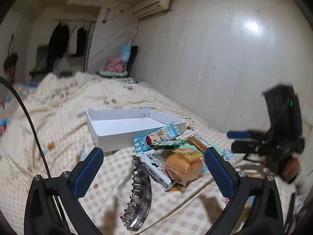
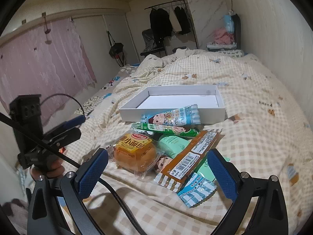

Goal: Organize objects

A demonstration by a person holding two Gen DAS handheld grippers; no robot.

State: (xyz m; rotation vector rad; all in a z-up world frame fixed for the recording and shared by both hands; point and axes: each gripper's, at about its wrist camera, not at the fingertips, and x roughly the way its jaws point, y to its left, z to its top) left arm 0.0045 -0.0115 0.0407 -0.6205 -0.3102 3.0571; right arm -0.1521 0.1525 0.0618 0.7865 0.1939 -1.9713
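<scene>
On bed [image 2: 254,101], at 12 o'clock of snack pile [image 2: 168,148]: white box [image 2: 172,115], edge-on. Left gripper [image 1: 154,170] and right gripper [image 2: 158,172] tilted downward, jaws apart, empty; hair clip [image 1: 139,197] perhaps touching nothing.

Checked bed [image 2: 244,117] bears white box [image 2: 176,115], snack packets [image 2: 187,152], hair claw [image 1: 139,193].

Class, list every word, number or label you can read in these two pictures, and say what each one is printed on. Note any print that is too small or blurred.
"小面包" on the yellow label of the wrapped bun.
"10" on the blue striped wrapper end.
Barcode digits on the orange packet: too small to read.
Print on the blue cartoon snack packet, the green packet and the black-and-white packet: blurred.
</scene>
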